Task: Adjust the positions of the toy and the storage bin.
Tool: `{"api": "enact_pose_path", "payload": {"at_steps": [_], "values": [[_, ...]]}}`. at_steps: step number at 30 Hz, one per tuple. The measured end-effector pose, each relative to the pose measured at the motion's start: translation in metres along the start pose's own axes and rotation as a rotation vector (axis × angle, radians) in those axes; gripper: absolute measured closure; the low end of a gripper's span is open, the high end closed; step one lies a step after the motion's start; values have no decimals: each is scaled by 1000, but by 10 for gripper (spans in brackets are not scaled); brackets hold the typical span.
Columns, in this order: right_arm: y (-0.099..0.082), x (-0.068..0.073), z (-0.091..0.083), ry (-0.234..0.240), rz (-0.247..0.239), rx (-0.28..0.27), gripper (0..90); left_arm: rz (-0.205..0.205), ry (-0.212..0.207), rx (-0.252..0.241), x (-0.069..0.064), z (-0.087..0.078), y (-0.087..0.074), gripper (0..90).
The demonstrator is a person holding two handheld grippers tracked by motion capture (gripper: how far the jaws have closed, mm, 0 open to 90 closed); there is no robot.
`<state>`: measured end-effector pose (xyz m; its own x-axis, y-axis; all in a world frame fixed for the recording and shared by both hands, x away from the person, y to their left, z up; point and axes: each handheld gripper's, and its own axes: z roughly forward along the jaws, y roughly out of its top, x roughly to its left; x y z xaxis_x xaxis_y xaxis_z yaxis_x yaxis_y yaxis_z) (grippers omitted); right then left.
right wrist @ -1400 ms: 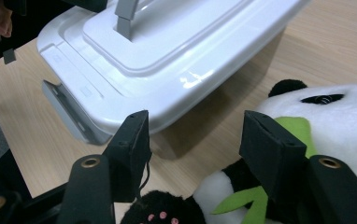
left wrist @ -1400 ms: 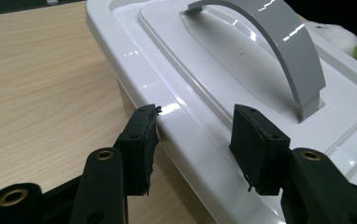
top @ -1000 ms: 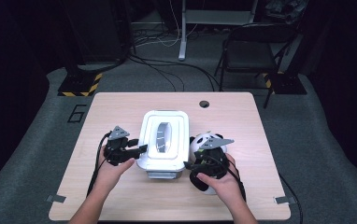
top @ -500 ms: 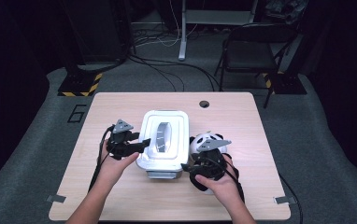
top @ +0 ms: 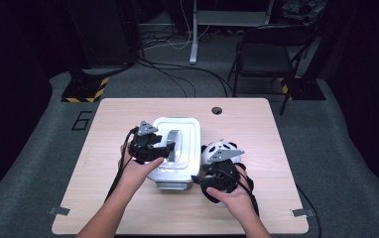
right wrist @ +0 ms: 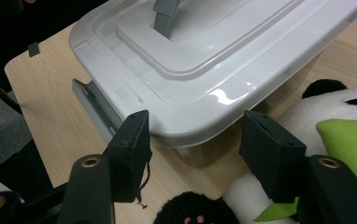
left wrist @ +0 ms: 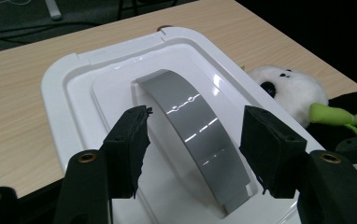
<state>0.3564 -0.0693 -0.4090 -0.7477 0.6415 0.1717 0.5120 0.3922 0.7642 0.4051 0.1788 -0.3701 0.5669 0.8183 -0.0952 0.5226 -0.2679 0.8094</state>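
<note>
Now the left gripper (top: 170,151) hangs over the lid of the white plastic storage box (top: 190,124), which stands near the middle of the pale wooden table (top: 103,129). Its jaws have just been opening, and in the left gripper view they stand about half apart, one on each side of the arched grey carry handle (left wrist: 193,135), with a gap at both pads, so nothing is gripped. The right gripper (top: 197,179) waits at the box's near right corner, jaws likewise half apart and empty in the right gripper view, the lid's rounded edge (right wrist: 200,126) just ahead of them. A grey latch (right wrist: 95,107) juts out at the box's near end. Beside the box, under the right hand, lies a black-and-white plush panda toy (top: 217,148) with a green patch.

The step in hand looks like taking the handle to lift the lid. To do it well, the left gripper should probably settle lower so the pads meet the flat sides of the band squarely, centred at its crown, before closing. The glossy plastic may slip, so a firm, even squeeze seems wise. If the near latch is fastened, it would need freeing first, or the whole box could rise with the lid.
</note>
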Motion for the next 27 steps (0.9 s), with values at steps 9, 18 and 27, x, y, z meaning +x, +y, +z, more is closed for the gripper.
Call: {"api": "enact_pose_path", "payload": {"at_steps": [9,18,27], "values": [[0,8,5,14,-10,2,419,24,23,10,0,5,-2,444],[2,25,19,79,-49,37,422,17,43,18,11,-1,-8,522],[2,29,20,94,-64,33,421,31,83,16,6,0,-7,579]]}}
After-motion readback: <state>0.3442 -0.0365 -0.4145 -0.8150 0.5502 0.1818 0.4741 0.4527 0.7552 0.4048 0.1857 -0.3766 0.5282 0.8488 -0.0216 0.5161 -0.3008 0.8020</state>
